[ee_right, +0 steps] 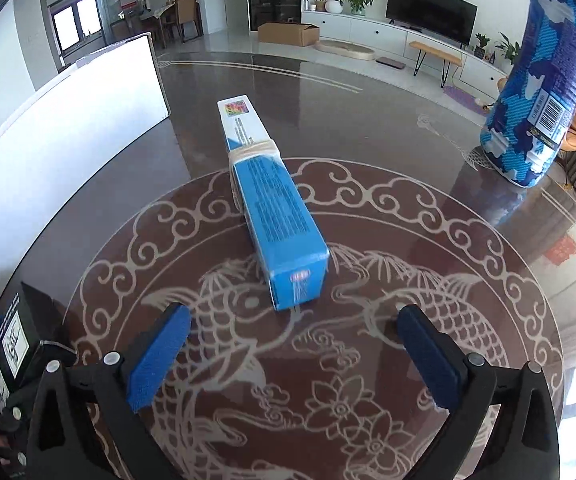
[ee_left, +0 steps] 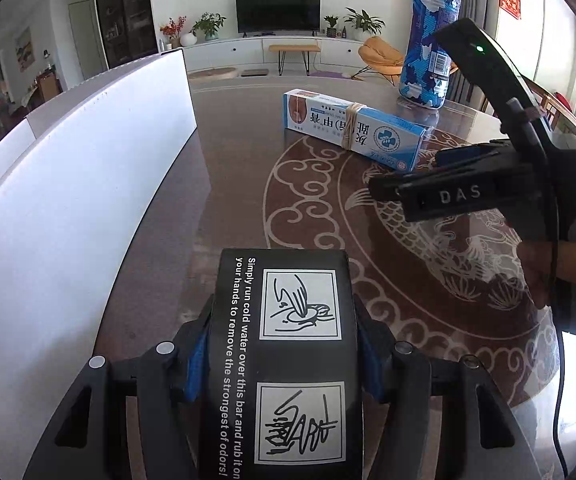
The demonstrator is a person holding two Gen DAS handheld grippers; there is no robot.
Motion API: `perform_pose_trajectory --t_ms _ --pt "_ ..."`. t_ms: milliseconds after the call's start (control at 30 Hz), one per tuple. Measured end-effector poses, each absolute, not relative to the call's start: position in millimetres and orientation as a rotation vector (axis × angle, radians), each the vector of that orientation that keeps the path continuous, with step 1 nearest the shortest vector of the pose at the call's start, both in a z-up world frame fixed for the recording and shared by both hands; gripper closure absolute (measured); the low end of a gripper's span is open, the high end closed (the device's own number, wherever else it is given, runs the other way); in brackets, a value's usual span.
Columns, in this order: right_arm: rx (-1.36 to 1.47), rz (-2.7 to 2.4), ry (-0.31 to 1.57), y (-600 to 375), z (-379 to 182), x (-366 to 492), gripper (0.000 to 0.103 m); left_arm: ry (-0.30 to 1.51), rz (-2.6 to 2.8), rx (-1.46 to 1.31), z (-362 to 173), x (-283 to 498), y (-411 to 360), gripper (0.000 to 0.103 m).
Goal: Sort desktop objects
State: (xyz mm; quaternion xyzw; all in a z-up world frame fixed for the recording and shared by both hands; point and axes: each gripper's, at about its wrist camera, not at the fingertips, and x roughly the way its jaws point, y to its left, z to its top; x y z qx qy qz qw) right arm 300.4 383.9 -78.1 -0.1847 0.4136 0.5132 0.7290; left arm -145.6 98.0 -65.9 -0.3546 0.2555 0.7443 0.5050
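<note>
The right gripper (ee_right: 294,354), fingers spread and empty, faces the blue box (ee_right: 276,216), lying on the bench with its long axis running away. The left gripper (ee_left: 284,354) pinches a black box (ee_left: 284,360).

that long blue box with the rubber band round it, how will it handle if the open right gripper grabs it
The blue box looks like thin card, so probably light and crushable under a hard squeeze. Flat faces mean it should slide, not roll. Being long, it may swing if gripped at the near end; the rubber band likely binds more than one box.
</note>
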Motion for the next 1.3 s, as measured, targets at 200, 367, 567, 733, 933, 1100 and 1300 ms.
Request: perform_pose_trajectory --t_ms 200,367,567,733,933,1100,1300 --pt "-0.441 1.172 0.900 427.9 -60.9 300.5 0.072 0.617 1.795 -0.855 -65.9 -145.1 98.5 0.043" --pt "-0.404 1.112 0.873 394.3 -67.0 297.8 0.079 0.617 1.795 -0.854 -65.8 -145.2 98.5 0.043" --pt "-0.302 1.016 0.869 279.6 -84.9 300.0 0.079 0.623 1.796 -0.850 -65.9 -144.5 99.2 0.043" --pt "-0.294 0.969 0.858 176.2 -95.0 268.9 0.079 0.648 1.770 -0.820 -66.3 -128.4 103.1 0.044" --pt "-0.193 0.935 0.878 91.4 -100.0 232.4 0.079 0.675 1.669 -0.776 -66.1 -64.7 92.2 0.044" --pt "-0.149 0.909 0.891 68.1 -101.4 221.3 0.069 0.699 1.667 -0.753 -66.0 -40.5 82.9 0.036" --pt "-0.224 0.880 0.865 77.8 -99.5 212.3 0.010 0.669 1.681 -0.834 -71.5 -54.2 80.3 0.013"
